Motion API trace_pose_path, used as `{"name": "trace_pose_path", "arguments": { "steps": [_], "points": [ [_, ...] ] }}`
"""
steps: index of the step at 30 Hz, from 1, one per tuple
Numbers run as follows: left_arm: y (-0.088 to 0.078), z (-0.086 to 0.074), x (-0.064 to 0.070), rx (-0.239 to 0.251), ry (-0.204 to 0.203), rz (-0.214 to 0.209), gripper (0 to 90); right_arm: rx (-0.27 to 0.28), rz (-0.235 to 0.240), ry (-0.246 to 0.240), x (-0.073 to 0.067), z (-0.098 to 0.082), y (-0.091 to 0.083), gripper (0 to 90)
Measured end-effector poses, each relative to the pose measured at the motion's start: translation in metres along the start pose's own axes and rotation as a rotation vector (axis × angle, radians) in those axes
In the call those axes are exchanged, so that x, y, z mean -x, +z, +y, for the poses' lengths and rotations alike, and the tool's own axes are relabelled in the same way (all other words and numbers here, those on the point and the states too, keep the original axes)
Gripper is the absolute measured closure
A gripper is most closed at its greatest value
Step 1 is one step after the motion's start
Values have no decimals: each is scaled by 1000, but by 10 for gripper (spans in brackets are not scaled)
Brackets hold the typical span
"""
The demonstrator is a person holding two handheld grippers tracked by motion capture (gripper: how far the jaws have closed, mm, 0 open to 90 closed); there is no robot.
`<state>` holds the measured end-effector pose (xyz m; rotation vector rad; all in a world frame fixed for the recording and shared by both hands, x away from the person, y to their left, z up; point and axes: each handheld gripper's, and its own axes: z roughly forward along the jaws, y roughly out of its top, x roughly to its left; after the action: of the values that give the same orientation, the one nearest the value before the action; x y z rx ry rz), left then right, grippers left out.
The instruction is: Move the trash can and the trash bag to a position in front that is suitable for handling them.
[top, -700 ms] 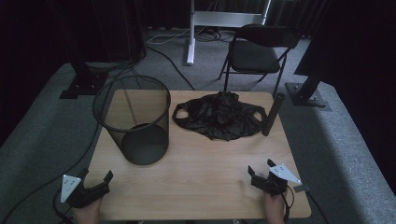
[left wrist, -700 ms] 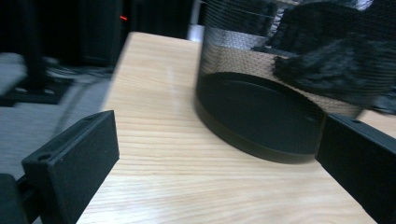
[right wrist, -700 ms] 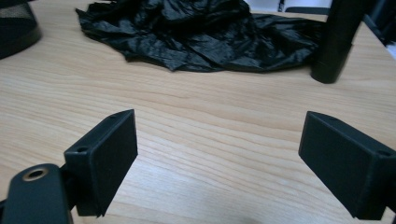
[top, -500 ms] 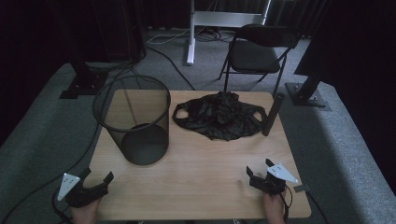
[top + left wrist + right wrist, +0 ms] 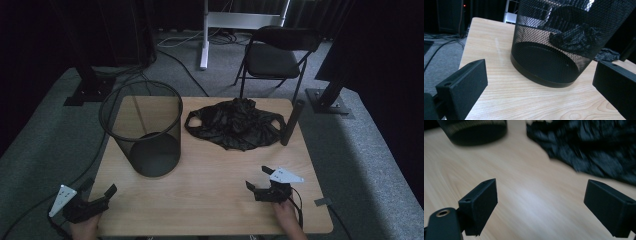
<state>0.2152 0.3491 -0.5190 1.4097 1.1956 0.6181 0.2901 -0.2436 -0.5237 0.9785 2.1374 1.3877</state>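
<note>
Both claws are sitting wide apart with nothing in them right now. The left gripper is hanging at the near left corner of the table, facing the black mesh bin, which is standing upright on the left half. The right gripper is hovering over the near right part, pointing at the crumpled black bag that's lying at the far middle, just right of the bin. A dark tube is standing beside the bag's right end.
</note>
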Motion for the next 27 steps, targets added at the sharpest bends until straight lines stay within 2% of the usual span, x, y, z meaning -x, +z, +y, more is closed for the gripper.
{"name": "trace_pose_path", "arguments": {
  "steps": [1,2,3,4,6,7,8,9,10,11,12,14,15,16,17,18,19,21,22,23,27],
  "points": [
    [0,0,0,0,0,0,0,15,15,13,0,5,2,112],
    [1,1,0,6,-10,-24,0,15,43,26,0,10,4,112],
    [2,4,2,-10,11,-41,0,23,65,35,0,15,6,112],
    [3,5,2,-13,18,-35,0,44,62,47,-1,20,8,112],
    [4,8,2,-16,29,-50,0,57,111,54,-2,31,12,112],
    [4,10,2,-14,43,-40,0,62,103,40,-4,38,14,112],
    [4,10,2,-14,43,-40,0,65,114,16,-7,44,16,112],
    [6,16,2,-11,63,-68,0,62,153,-1,-9,51,19,112],
    [7,19,2,-7,67,-72,0,80,161,-11,-11,57,21,112],
    [8,22,1,-7,63,-100,0,98,168,-16,-13,63,23,113],
    [10,26,1,1,60,-99,0,101,197,-20,-14,68,27,113],
    [13,34,1,-5,90,-120,0,107,205,-38,-20,78,34,113],
    [15,38,1,4,96,-121,0,97,235,-42,-22,83,39,113],
    [15,38,1,4,96,-121,0,97,237,-59,-26,86,43,112],
    [18,47,1,7,116,-130,0,96,242,-65,-29,89,48,113],
    [20,50,1,3,144,-125,0,91,274,-66,-31,92,53,112],
    [22,55,0,-3,135,-154,0,91,281,-69,-34,95,58,112],
    [25,59,0,7,147,-142,0,91,282,-69,-36,97,63,112],
    [26,63,0,-6,175,-152,0,102,317,-62,-38,101,68,112],
    [28,67,0,-3,166,-156,0,122,323,-61,-40,104,72,113],
    [36,79,-3,-7,192,-172,0,146,348,-68,-46,116,91,113]
  ]
}}
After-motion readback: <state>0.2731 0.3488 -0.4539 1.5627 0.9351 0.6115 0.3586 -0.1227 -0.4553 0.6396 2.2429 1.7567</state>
